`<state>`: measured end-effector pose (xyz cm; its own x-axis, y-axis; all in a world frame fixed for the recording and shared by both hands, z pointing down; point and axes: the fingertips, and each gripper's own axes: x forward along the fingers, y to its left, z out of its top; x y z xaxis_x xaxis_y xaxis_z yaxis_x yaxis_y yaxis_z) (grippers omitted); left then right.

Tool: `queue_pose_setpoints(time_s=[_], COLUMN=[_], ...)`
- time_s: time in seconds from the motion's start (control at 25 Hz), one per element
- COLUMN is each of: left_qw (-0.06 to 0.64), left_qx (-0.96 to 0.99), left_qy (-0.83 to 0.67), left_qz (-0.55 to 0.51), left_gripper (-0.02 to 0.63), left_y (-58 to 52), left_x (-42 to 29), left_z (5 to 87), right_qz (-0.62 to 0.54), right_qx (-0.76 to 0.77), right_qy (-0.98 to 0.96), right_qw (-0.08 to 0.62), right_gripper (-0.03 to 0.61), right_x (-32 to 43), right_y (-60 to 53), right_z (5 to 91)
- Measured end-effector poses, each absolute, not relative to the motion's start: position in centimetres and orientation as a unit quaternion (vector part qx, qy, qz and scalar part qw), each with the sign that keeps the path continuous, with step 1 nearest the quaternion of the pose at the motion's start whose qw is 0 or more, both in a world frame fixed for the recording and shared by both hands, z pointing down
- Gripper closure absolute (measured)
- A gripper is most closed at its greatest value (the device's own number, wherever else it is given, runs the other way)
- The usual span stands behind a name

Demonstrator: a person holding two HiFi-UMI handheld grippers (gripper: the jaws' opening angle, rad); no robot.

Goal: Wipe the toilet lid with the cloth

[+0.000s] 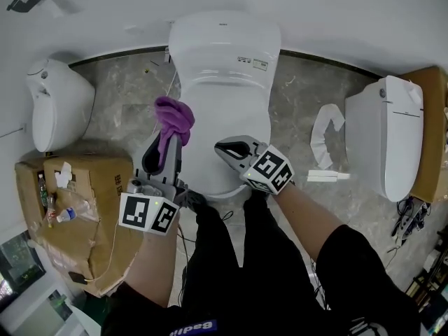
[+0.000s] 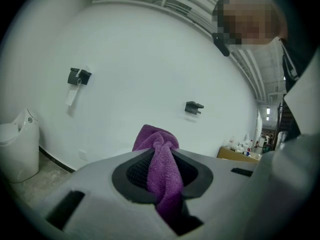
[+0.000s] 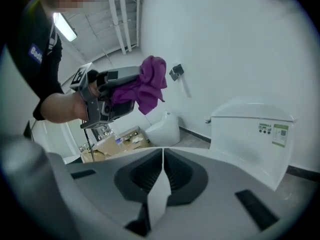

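Head view, cloth: the purple cloth hangs bunched above the left edge of the closed toilet lid, raised off it and not yet on the surface.
Head view, left gripper: the left gripper is clamped on the lower part of the bunch, and the loose folds stand beyond its tips.
Head view, right gripper: the right gripper hovers over the front right part of the lid and carries nothing.
Head view, surroundings: a cardboard box stands on the floor left of the toilet.
Left gripper view, jaws: pressed onto a twisted rope of cloth that runs through the pads and fans out past them.
Right gripper view, jaws: closed tip to tip with nothing between them; beyond them are the white cistern and the cloth held in the air.
Handling, cloth: probably light, soft and limp terry. It should flatten under pressure and cannot break.
Handling, grip: the hold looks sound. A pinch low on the bunch leaves a free pad of fabric to press down.
Handling, lid: glossy, hard plastic, so the cloth should slide easily, though a thin fold could drag out of the jaws.
Risk: bare jaw tips scraping the lid if the cloth pad folds aside.
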<state>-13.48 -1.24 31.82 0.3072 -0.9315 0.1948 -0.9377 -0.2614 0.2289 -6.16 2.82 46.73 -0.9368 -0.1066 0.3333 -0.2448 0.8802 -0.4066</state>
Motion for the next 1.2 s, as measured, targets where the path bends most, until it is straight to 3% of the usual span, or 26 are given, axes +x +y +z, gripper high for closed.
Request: queue_pose_setpoints(time_s=[0.2, 0.84, 1.2], left_qw=[0.166, 0.207, 0.225], left_qx=[0.808, 0.800, 0.779], left_qy=[-0.565, -0.546, -0.541], left_qz=[0.034, 0.139, 0.221], left_gripper=[0.538, 0.538, 0.538], left_y=[-0.2, -3.4, -7.7], left_x=[-14.8, -18.1, -17.7], left_z=[35.4, 49.6, 56.7], right_qz=[0.240, 0.106, 0.139], right_qx=[0.128, 0.138, 0.130], right_qy=[-0.949, -0.965, -0.967], right_qw=[0.159, 0.194, 0.168], right_gripper=[0.545, 0.548, 0.548], right_x=[-5.4, -6.0, -5.7], right_y=[4.5, 10.3, 9.7], right_z=[49.8, 55.2, 54.0])
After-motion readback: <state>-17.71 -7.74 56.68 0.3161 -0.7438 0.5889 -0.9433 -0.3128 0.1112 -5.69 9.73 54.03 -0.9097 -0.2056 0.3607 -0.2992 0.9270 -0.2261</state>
